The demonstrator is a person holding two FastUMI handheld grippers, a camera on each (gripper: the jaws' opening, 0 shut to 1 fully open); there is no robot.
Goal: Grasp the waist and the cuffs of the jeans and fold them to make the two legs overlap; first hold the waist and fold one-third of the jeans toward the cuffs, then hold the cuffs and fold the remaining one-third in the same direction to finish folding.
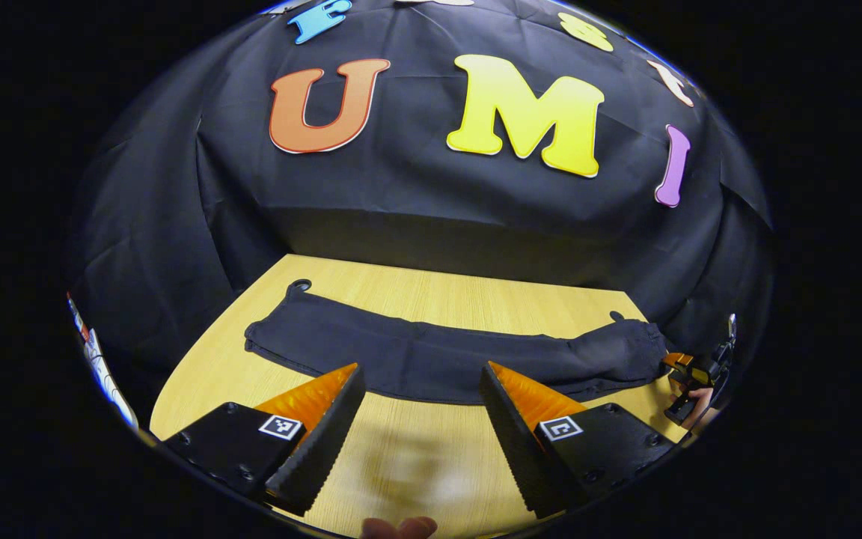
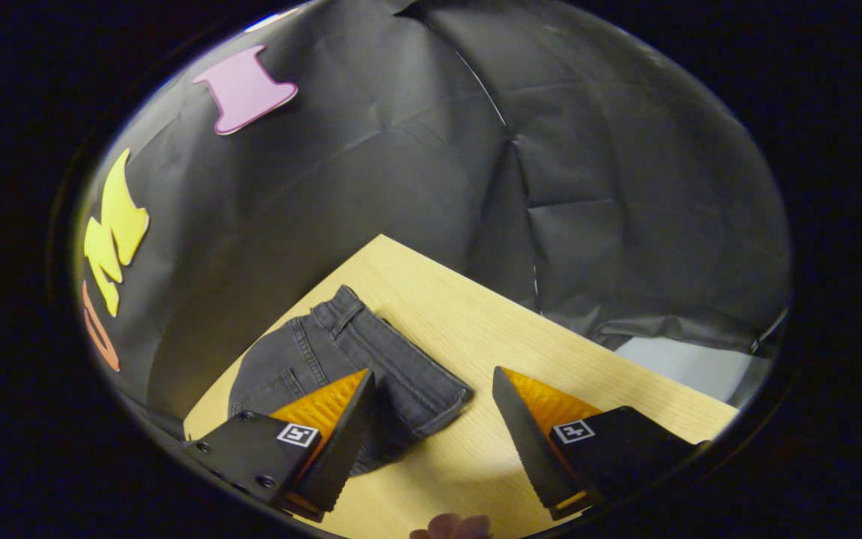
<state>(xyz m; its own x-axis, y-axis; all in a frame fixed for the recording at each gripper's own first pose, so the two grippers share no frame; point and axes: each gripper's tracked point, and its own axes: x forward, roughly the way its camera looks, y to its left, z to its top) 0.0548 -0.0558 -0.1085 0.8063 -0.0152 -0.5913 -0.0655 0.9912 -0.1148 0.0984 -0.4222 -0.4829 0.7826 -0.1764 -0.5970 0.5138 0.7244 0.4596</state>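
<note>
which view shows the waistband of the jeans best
The right gripper view: the jeans lie close, with waistband, seams and belt loop clear. The left gripper view shows their full length, the waist small at far right.

Each claw (image 1: pixel 422 374) (image 2: pixel 435 382) had black wedge-shaped finger mounts with screws and a small square black-and-white marker.

pale wooden table (image 1: pixel 431 464), perhaps laminate
</note>
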